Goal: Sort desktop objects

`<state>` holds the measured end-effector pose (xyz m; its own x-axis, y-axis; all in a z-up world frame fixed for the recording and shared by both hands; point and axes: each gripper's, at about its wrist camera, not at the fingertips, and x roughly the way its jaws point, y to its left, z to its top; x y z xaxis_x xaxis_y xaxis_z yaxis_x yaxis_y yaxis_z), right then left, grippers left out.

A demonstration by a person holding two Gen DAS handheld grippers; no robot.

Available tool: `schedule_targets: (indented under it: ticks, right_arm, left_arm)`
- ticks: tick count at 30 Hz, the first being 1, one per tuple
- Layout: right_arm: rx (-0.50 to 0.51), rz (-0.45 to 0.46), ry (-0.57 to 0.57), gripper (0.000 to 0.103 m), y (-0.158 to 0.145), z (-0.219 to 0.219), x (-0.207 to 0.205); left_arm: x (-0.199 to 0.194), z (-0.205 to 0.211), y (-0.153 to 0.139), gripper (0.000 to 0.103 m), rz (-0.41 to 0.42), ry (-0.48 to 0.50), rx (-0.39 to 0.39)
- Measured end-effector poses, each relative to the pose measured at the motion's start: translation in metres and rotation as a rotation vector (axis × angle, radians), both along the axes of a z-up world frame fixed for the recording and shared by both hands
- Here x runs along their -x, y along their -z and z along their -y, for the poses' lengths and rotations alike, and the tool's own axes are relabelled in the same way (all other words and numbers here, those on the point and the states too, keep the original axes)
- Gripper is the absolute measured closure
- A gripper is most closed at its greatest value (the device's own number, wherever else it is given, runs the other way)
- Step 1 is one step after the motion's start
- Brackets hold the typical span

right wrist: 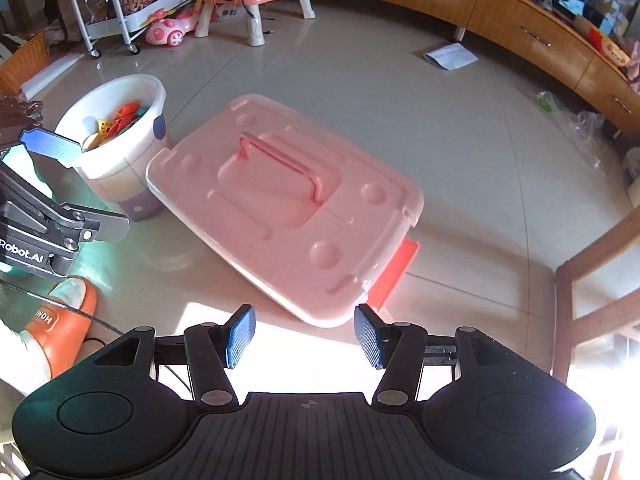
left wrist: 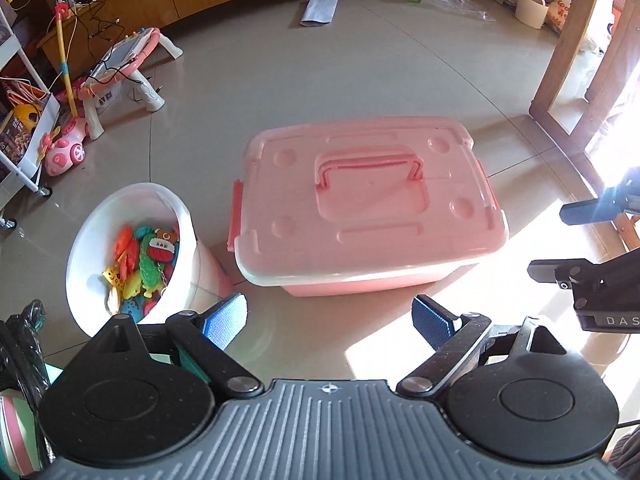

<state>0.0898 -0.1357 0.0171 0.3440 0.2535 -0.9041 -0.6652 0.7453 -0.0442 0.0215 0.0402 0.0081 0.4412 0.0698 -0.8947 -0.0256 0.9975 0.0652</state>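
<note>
Toys (left wrist: 144,268) sit heaped in the white bucket (left wrist: 92,236), which stands on the floor touching the near-left corner of the closed pink storage box (left wrist: 368,200). Both the left gripper (left wrist: 328,320) and the right gripper (right wrist: 305,334) hover above bare floor with jaws apart and empty. Risks as I judge them: the orange side latch (right wrist: 394,276) may resist, the lid could slip, or a reach could tip the bucket beside the box.

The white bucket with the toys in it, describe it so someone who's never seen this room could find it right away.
Find the big pink lidded storage box in the middle of the tiled floor. The white bucket stands right beside it. It alone is open-topped and holds bright plastic toys.
</note>
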Motion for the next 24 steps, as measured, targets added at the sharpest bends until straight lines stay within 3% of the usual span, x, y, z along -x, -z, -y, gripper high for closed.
schedule_targets:
  ticks: [6,15,20,24]
  right_arm:
    - [0.006,-0.031,0.069,0.051,0.018,0.006,0.022]
    - [0.009,-0.050,0.147,0.050,0.038,0.010,0.045]
    - [0.010,-0.058,0.163,0.050,0.045,0.010,0.057]
    - [-0.002,-0.052,0.174,0.050,0.044,0.011,0.063]
  left_arm:
    - [0.016,-0.004,0.019,0.011,-0.043,-0.041,0.069]
    - [0.039,0.001,0.034,0.004,-0.041,-0.081,0.133]
    - [0.052,0.005,0.032,0.004,-0.014,-0.100,0.166]
    - [0.060,0.011,0.024,0.004,0.037,-0.084,0.131]
